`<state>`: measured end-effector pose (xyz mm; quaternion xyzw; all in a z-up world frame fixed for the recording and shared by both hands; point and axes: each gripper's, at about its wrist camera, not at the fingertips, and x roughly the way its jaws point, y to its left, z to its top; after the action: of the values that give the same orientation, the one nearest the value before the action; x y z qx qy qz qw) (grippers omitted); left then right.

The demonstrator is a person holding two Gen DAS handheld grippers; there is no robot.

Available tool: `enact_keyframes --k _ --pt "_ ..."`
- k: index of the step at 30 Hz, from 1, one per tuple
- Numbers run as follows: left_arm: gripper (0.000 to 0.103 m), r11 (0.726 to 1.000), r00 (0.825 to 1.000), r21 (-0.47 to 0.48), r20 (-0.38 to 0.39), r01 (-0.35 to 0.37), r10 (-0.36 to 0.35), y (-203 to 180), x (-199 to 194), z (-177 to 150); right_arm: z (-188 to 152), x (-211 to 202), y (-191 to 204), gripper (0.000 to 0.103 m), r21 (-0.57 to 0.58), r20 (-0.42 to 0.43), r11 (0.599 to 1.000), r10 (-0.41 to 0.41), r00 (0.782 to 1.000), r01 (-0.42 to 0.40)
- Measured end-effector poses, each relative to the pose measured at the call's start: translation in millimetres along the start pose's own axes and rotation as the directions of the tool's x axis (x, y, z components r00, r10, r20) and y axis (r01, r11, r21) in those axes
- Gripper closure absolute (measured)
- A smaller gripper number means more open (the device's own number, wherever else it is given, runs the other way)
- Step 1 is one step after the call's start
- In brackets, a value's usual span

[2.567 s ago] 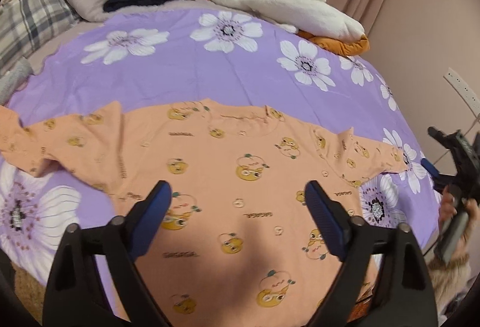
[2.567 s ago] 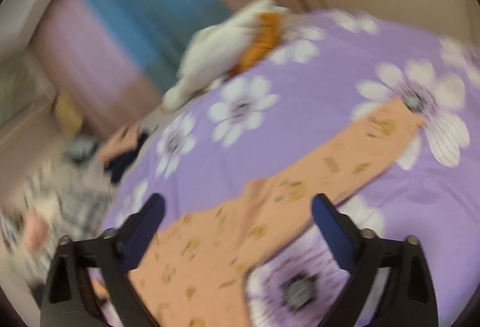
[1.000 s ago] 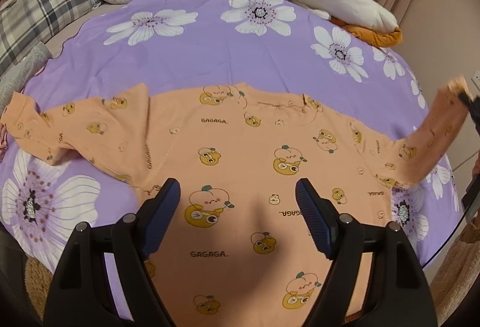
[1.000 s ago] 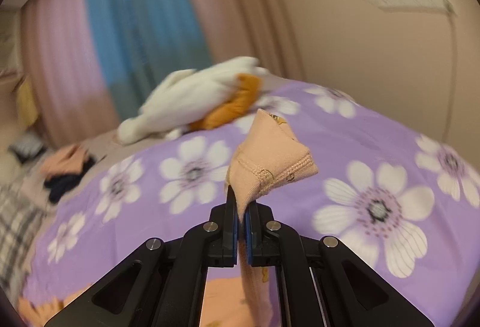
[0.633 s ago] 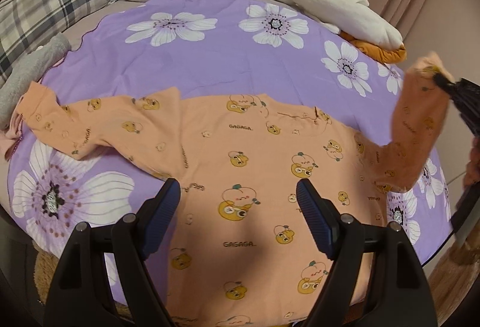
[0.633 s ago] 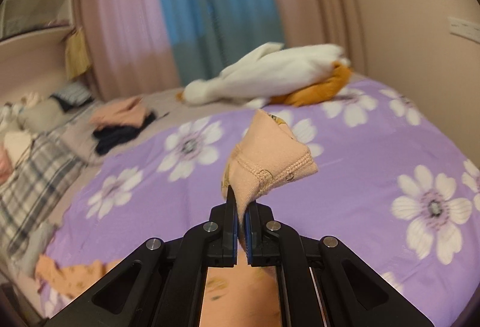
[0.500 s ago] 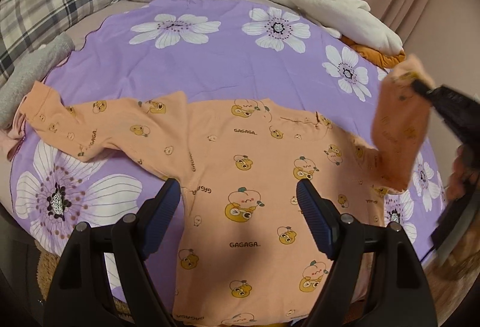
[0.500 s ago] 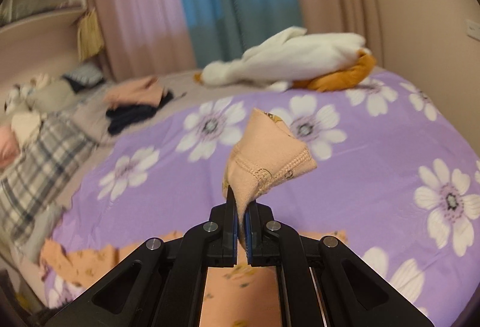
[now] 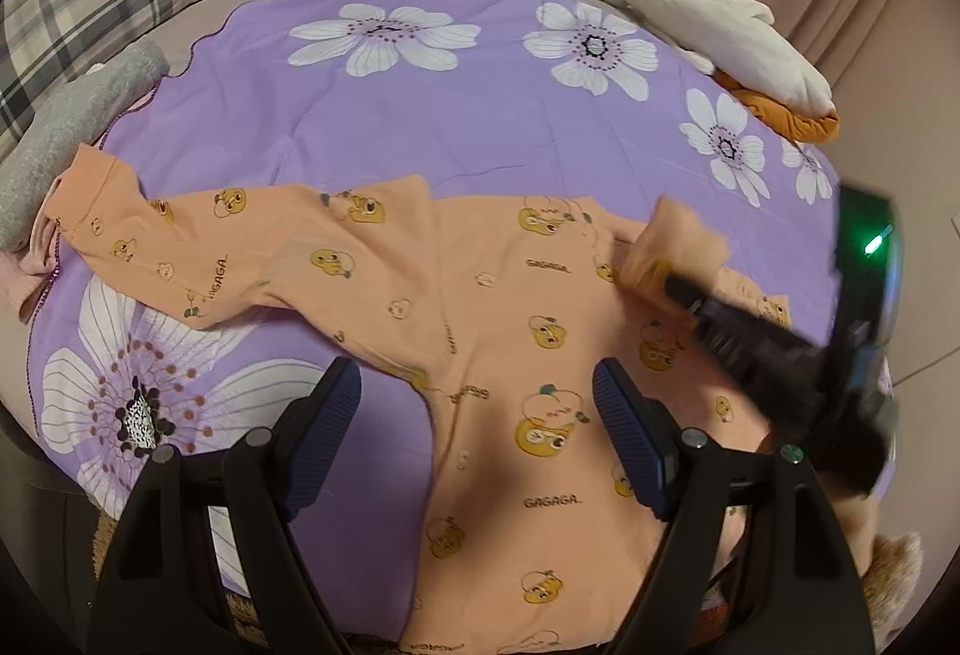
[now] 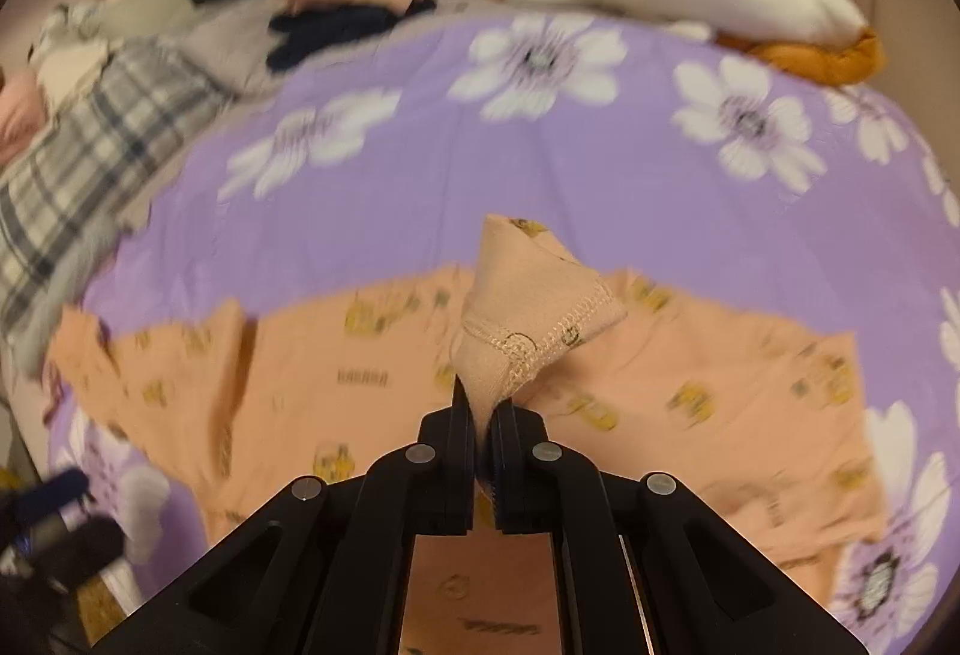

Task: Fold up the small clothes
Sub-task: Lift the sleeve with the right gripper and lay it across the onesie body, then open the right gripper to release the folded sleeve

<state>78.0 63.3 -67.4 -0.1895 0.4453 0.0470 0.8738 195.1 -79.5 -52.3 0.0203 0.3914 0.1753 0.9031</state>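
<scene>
purple flowered bedspread (image 9: 456, 126) carries the orange cartoon-print shirt (image 9: 492, 331), spread flat with one sleeve stretched out leftward. left gripper (image 9: 477, 433) hovers wide apart, holding nothing. from the right wrist, right gripper (image 10: 478, 418) pinches the sleeve cuff (image 10: 528, 307), now carried inward over the shirt's chest rather than raised beside the bed.

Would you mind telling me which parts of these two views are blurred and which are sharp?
Left wrist view: the orange shirt and purple sheet are sharp, but the right gripper crossing at the right is motion-smeared. Right wrist view: the bed and shirt behind are blurred, while the pinched sleeve cuff stays crisp. Both views bend strongly at the edges.
</scene>
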Motion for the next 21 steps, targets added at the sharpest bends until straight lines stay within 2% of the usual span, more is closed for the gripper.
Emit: enact_keyframes --k 4,8,10,12,13,14,16,19,21 --pt "0.023 1.0 1.0 -0.018 -0.003 -0.002 0.002 6 4 2 -13 18 12 0.098 -0.034 -0.072 0.999 0.007 0.997 -0.01" --pt "0.023 1.0 1.0 -0.022 -0.023 0.005 -0.005 8 10 2 -23 27 11 0.097 -0.02 -0.122 0.999 0.029 0.992 -0.032" --pt "0.023 1.0 0.999 -0.021 -0.033 0.007 -0.008 7 14 2 -27 32 15 0.093 -0.041 -0.145 0.998 0.04 0.989 -0.047" --pt "0.023 1.0 0.999 -0.024 -0.043 0.005 -0.006 8 17 1 -31 29 20 0.075 -0.069 -0.129 0.995 0.056 0.99 -0.065" --pt "0.023 1.0 0.999 -0.027 -0.047 0.003 -0.004 8 18 0 -32 27 21 0.069 -0.069 -0.127 0.994 0.078 0.989 -0.088" --pt "0.023 1.0 0.999 -0.029 -0.05 0.005 -0.007 9 19 1 -33 25 21 0.058 -0.058 -0.132 0.991 0.111 0.985 -0.119" --pt "0.023 0.999 0.999 -0.036 -0.047 0.015 -0.017 10 18 2 -34 20 20 0.056 -0.038 -0.139 0.987 0.149 0.979 -0.156" --pt "0.022 0.998 0.998 -0.037 -0.04 0.047 -0.049 9 17 5 -32 -2 11 0.056 -0.009 -0.106 0.978 0.207 0.973 -0.209" --pt "0.021 0.996 0.995 -0.039 -0.049 0.079 -0.081 6 21 8 -31 -20 -3 0.042 0.014 -0.066 0.976 0.219 0.973 -0.219"
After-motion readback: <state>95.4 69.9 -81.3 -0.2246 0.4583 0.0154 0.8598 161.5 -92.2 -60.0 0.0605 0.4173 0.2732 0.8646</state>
